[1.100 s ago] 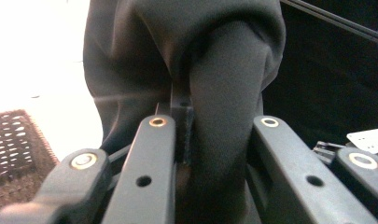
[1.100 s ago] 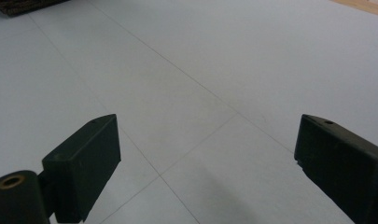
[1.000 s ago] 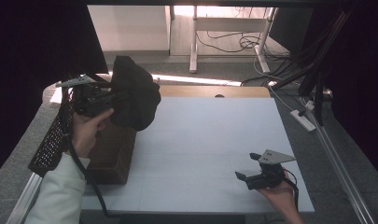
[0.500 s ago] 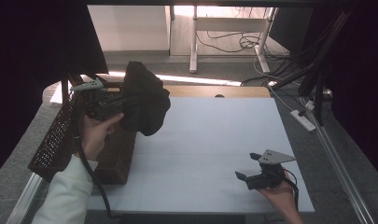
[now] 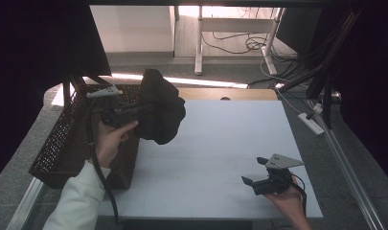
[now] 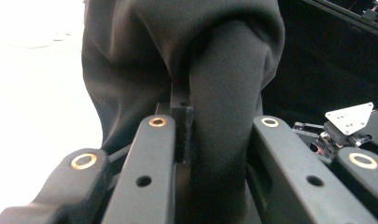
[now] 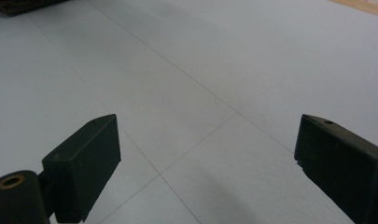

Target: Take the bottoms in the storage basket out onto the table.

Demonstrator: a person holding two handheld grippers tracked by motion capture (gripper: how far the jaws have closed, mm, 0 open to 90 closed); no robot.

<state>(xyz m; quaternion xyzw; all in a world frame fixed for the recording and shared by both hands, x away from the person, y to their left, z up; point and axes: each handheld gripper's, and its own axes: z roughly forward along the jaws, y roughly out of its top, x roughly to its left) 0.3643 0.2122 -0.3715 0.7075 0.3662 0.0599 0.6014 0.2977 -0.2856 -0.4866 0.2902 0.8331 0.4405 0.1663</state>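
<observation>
My left gripper (image 5: 136, 111) is carrying the dark cloth (image 5: 159, 106) up and rightward, away from the wicker basket (image 5: 62, 143); the bundle now hangs past the basket's edge, over the white tabletop (image 5: 220, 143), higher than a second ago.

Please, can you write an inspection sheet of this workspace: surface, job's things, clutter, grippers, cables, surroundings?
Surface: white mat on a table, bare where it shows.
Job's things: dark cloth held up, hanging over the mat's left edge beside the basket; basket stands at the table's left.
Clutter: nothing seen.
Grippers: left gripper shut on the cloth; right gripper open, low over the mat's near right, holding nothing.
Cables: one trails from the left gripper along the sleeve; power strip and loose cables lie on the floor at right.
Surroundings: dark curtains at both sides, table legs behind.
</observation>
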